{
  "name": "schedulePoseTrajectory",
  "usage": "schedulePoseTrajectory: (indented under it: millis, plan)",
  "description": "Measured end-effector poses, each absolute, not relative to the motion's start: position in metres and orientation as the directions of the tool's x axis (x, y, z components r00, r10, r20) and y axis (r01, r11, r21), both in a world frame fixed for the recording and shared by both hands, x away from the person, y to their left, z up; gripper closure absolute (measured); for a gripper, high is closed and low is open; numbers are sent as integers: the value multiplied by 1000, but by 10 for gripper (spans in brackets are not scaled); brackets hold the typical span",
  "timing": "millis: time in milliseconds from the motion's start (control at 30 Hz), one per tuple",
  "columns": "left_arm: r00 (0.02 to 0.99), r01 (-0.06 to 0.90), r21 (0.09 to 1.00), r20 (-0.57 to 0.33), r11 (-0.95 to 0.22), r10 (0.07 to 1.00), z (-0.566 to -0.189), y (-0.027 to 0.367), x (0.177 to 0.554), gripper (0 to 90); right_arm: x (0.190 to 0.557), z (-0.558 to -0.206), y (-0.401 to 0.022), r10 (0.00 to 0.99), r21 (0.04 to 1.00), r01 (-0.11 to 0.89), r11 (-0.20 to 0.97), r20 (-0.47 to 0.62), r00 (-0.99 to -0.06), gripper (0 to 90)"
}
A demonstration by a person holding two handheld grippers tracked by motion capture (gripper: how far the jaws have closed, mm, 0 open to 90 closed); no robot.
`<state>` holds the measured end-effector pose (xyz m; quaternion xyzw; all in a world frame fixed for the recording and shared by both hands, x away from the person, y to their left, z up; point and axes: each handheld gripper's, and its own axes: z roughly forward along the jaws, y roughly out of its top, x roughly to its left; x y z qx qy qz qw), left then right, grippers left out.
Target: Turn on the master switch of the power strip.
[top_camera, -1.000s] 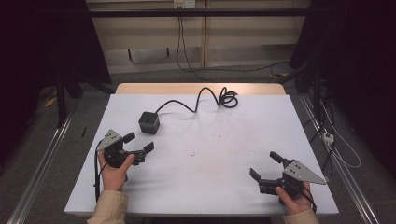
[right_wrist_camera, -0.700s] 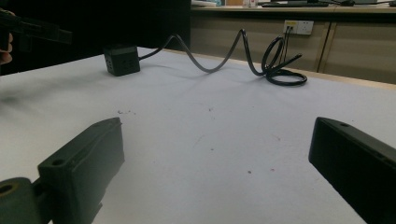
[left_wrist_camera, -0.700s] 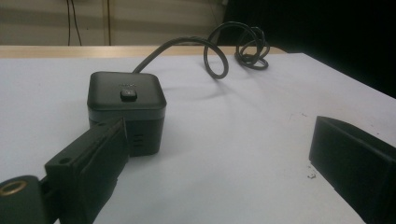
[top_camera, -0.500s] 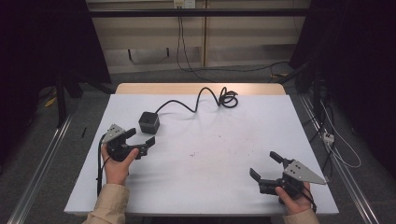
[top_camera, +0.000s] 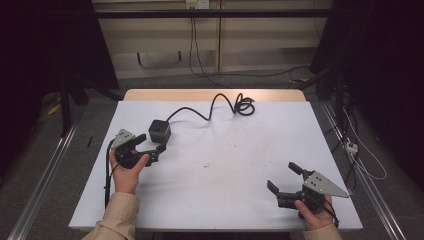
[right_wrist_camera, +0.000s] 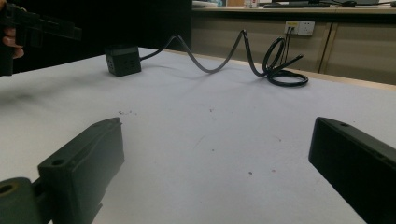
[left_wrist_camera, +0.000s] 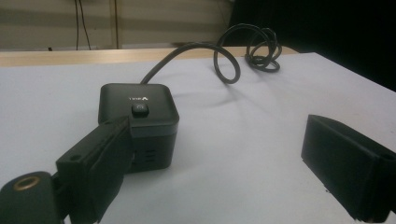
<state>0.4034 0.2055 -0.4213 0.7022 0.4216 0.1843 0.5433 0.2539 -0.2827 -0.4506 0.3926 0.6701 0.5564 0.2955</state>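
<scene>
Left gripper (top_camera: 150,145) held open, cube (top_camera: 159,131) just ahead, off-centre toward one finger (left_wrist_camera: 100,154); cable (top_camera: 220,105) trails away beyond it; right gripper (top_camera: 284,179) open, empty, well apart

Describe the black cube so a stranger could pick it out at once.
On the white table, look to the left half, just ahead of the left tool. The small black plastic cube sits there. It has a round button on top, and a thick black cable runs from it to a coil at the far edge.
</scene>
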Motion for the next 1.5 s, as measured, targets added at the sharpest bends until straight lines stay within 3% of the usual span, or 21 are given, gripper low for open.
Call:
schedulePoseTrajectory:
  millis: [367,967,1500]
  plan:
    - [582,398,914,-188,-75,791,-419,201,411,169,254,-450,-283,855,978,194,71,40,-517,31]
    - [578,388,915,-150,-109,802,-415,196,421,379,254,-450,-283,852,978,196,72,42,-523,32]
    - [543,403,911,-157,-92,825,-417,202,428,481,254,-450,-283,850,978,194,74,39,-525,32]
